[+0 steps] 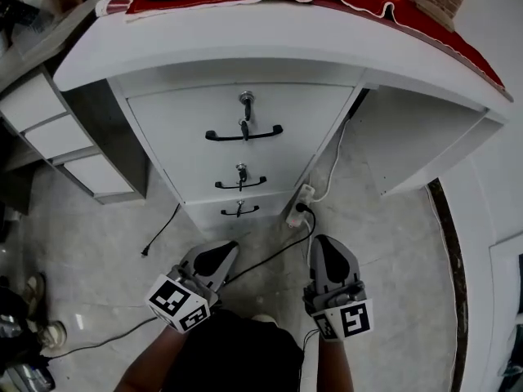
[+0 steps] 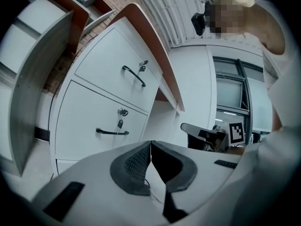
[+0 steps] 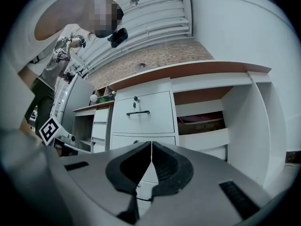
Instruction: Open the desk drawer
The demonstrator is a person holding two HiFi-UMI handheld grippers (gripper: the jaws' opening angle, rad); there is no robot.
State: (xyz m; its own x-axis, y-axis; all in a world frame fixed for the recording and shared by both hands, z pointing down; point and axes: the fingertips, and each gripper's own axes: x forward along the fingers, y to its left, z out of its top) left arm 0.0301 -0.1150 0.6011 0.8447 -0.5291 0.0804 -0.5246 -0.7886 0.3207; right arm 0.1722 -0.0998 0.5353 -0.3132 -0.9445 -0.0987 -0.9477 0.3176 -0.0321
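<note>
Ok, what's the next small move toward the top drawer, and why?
Probably open the right gripper and ease it toward the black handle of the top drawer: its jaws are together on nothing, the drawer looks fully closed, and the gripper hangs well short of it.

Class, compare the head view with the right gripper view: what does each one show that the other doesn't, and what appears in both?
Head view only: the power strip on the floor and the lowest drawer's handle. Right gripper view only: the ribbed ceiling and the shelf under the desk. Both: the top drawer, its black handle and the key in its lock.
</note>
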